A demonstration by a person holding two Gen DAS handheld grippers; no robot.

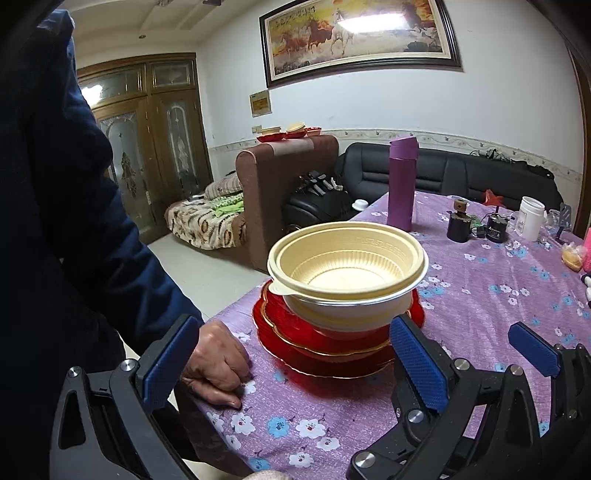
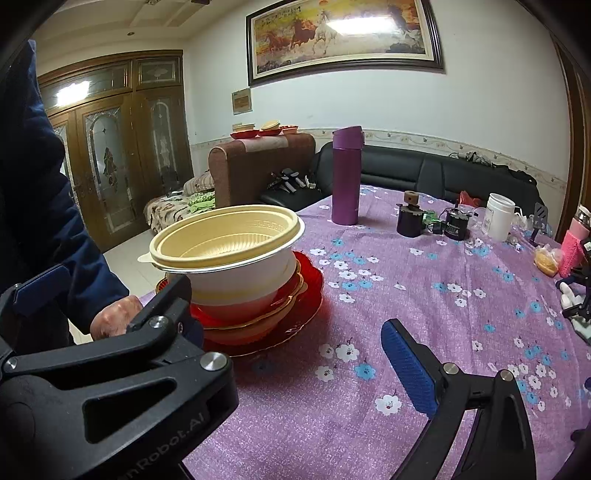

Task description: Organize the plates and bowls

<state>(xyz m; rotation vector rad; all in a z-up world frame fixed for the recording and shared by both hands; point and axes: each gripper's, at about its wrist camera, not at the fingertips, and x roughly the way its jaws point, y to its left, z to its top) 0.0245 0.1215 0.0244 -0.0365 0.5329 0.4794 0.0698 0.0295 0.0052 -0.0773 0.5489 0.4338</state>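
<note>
Left gripper wide, empty. Right gripper wide, empty. Bare hand's knuckles on tablecloth: clear in left view only. Bowls stacked on red plates.

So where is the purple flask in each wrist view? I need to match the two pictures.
Left wrist view: the purple flask stands right of centre on the floral tablecloth, behind the stacked bowls.
Right wrist view: the flask stands just right of centre, right of the bowls.
Shared landmark: the horse painting on the wall above.
</note>
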